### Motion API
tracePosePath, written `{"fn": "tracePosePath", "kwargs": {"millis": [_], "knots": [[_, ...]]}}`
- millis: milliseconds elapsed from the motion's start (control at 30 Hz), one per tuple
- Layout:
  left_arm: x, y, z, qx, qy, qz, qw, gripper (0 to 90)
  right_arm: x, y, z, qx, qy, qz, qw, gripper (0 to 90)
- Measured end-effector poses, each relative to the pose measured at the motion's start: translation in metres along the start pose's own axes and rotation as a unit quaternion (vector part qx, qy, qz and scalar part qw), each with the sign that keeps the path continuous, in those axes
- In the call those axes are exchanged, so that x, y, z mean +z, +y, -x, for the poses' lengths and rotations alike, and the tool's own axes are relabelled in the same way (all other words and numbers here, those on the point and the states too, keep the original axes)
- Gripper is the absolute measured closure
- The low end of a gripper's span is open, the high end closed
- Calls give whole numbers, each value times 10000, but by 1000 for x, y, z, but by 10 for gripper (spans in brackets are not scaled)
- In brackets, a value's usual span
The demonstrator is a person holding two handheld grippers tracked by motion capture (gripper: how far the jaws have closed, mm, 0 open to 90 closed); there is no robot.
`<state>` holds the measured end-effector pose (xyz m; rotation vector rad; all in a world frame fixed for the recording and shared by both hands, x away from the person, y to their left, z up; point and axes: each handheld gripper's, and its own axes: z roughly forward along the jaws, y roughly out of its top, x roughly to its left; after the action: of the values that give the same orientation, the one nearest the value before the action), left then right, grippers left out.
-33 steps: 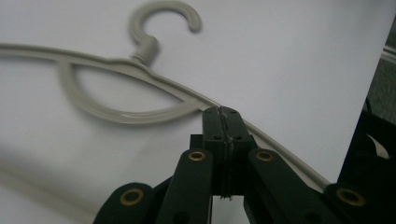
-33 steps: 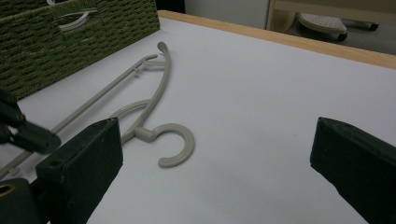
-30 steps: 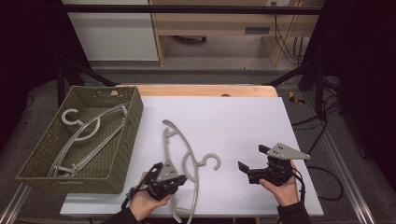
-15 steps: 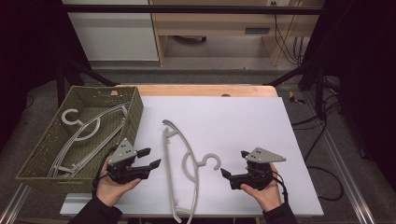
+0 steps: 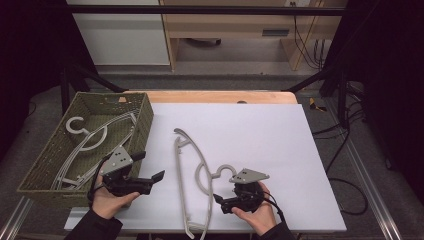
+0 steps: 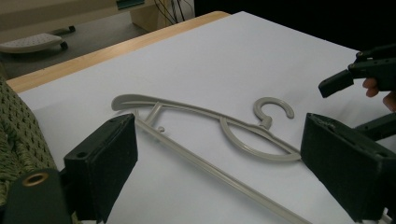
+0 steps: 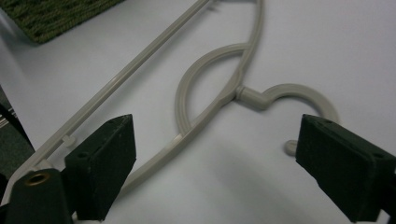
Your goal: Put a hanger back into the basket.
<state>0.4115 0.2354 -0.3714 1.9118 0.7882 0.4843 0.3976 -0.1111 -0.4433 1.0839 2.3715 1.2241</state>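
Between both grippers' jaws, hanger [image 5: 192, 175] untouched

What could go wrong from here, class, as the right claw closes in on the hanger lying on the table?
1. The hanger lies flat on the white table, so the right claw, jaws open and lately narrowing with nothing between them, may scrape the surface or slip off the thin hook.
2. Lifted by the hook alone, it could swing into the left claw, which has just opened empty.
3. Its long bar might catch the basket rim.
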Motion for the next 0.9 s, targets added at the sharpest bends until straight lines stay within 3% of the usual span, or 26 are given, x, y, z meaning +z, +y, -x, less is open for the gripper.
{"fn": "tracePosePath", "kwargs": {"millis": [100,233,367,600,900], "knots": [[2,-2,-2,-26,12,-30,10000,97,13,-3,-8,-19,175,-228,9996,185],[2,-3,-4,-55,57,-8,10000,91,25,-7,-18,5,242,-443,9987,228],[2,-4,-6,-117,103,-22,9999,91,33,-8,-22,-66,248,-495,9984,275],[1,-3,-5,-93,110,-31,9999,96,47,-12,-31,-238,110,-690,9973,388],[3,-4,-5,-91,94,-49,9999,93,46,-11,-32,-460,-132,-813,9955,512]]}}
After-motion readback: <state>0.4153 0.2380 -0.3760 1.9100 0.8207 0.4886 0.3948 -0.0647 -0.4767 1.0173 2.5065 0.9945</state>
